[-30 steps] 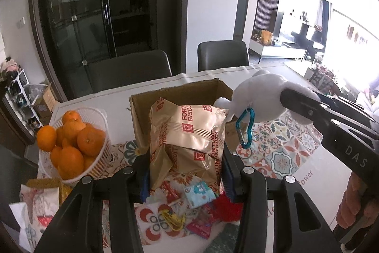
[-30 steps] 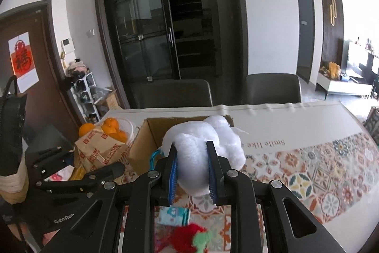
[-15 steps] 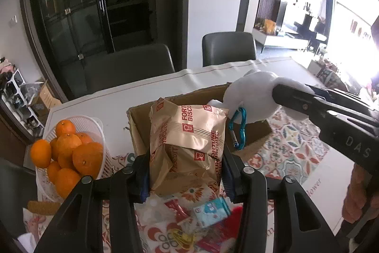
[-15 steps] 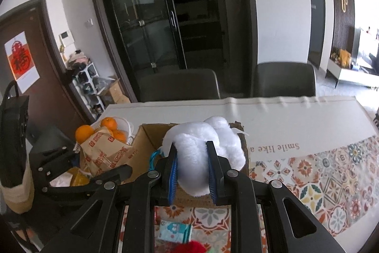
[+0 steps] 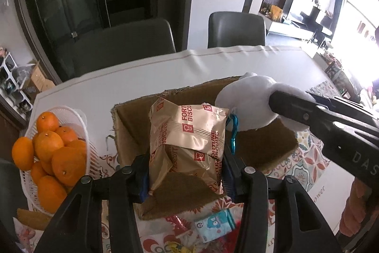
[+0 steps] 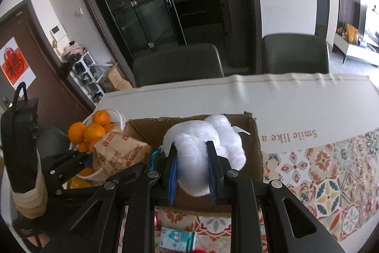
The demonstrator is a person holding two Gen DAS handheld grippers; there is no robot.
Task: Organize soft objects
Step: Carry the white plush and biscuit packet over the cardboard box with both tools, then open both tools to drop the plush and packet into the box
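My left gripper [image 5: 186,170] is shut on a tan biscuit bag [image 5: 189,139] and holds it over the open cardboard box [image 5: 132,132]. My right gripper [image 6: 192,172] is shut on a white plush toy [image 6: 201,146] with a blue carabiner [image 6: 154,158], held over the same box [image 6: 257,146]. The plush [image 5: 246,103] and its carabiner [image 5: 234,134] also show in the left wrist view, to the right of the bag. The bag shows in the right wrist view [image 6: 120,151], left of the plush.
A white basket of oranges [image 5: 47,151] stands left of the box. Small packets [image 5: 215,227] and a red item lie on the patterned tablecloth [image 6: 331,172] in front of the box. Two dark chairs [image 5: 236,27] stand behind the table.
Both grippers have moved forward and up over the box with their loads. The box's inside now shows beneath the bag and the plush.
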